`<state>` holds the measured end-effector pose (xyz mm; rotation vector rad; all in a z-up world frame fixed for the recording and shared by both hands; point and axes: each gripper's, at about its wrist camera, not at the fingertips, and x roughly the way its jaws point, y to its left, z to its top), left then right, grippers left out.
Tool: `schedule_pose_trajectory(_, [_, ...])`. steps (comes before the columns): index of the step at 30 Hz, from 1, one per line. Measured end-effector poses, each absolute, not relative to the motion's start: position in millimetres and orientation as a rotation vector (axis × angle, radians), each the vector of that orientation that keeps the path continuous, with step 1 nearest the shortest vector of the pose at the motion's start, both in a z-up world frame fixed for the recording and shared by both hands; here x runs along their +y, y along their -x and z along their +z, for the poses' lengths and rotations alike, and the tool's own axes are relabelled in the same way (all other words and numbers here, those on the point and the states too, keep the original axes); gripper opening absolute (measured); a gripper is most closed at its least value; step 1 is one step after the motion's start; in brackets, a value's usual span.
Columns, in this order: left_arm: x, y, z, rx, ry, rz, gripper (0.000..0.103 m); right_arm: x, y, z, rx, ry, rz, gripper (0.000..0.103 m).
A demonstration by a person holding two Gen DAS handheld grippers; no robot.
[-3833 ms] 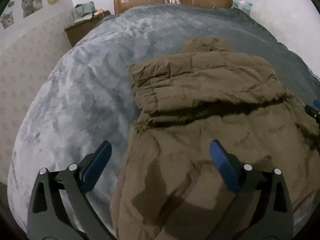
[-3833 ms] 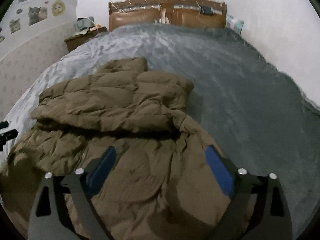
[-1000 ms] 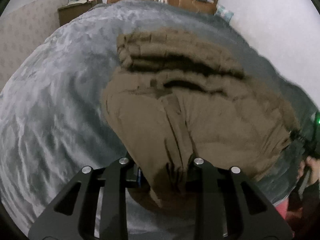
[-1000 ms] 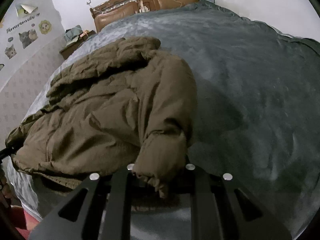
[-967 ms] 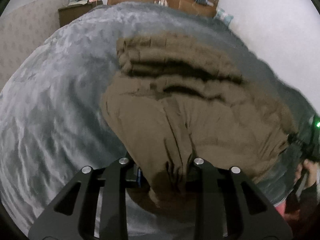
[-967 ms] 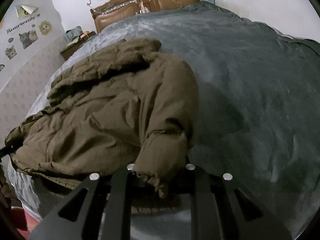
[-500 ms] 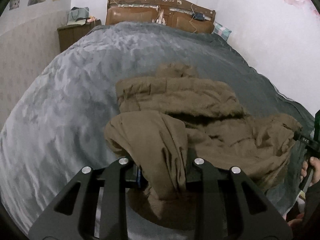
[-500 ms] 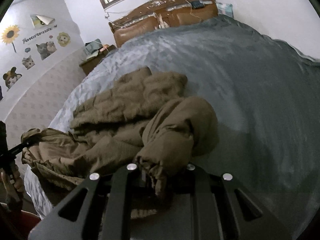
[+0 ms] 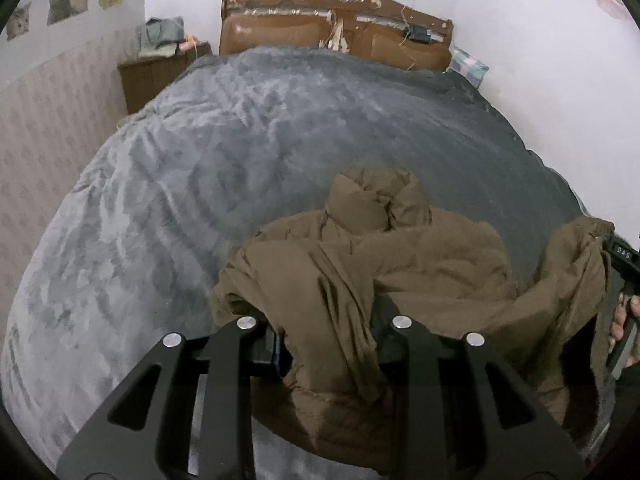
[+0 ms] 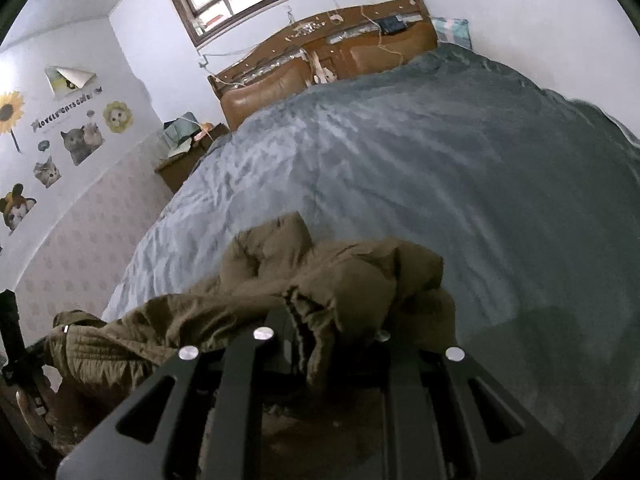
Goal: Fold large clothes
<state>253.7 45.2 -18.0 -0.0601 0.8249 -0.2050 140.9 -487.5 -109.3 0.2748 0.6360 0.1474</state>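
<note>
The left gripper (image 9: 326,344) is clamped on a bunched fold of the padded olive-brown quilted jacket (image 9: 420,264). The right gripper (image 10: 332,344) is likewise clamped on a bunched jacket edge. The jacket lies crumpled at the near end of the grey plush bed cover (image 9: 240,152), lifted between the 2 grippers.

We read "DAS" on the right gripper (image 9: 624,258), at the left view's edge. The wall sticker's lettering (image 10: 64,112) is too blurred to read.
</note>
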Motion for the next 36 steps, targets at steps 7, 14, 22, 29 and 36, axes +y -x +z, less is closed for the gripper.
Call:
schedule_pose_trajectory(7, [48,-321,-19,0.829,0.077,-0.181,0.031,-475,-227,-99,0.628,-0.270,0.149,0.015])
schedule_pose_trajectory(14, [42,-373,-101,0.958,0.051,-0.141,0.031,-466,-291,-181,0.781,-0.158,0.085,0.015])
schedule_pose_trajectory(22, [49,-379,-98,0.991,0.143,-0.166,0.052,-481,-282,-179,0.801,-0.213,0.132,0.026])
schedule_pose_trajectory(29, [64,-371,-59,0.964,0.317,-0.197,0.086,-491,-260,-139,0.753,-0.269,0.197,0.081])
schedule_pose_trajectory(36, [77,-362,-9,0.845,0.360,-0.194,0.100,-499,-241,-105,0.652,-0.267,0.178,0.095])
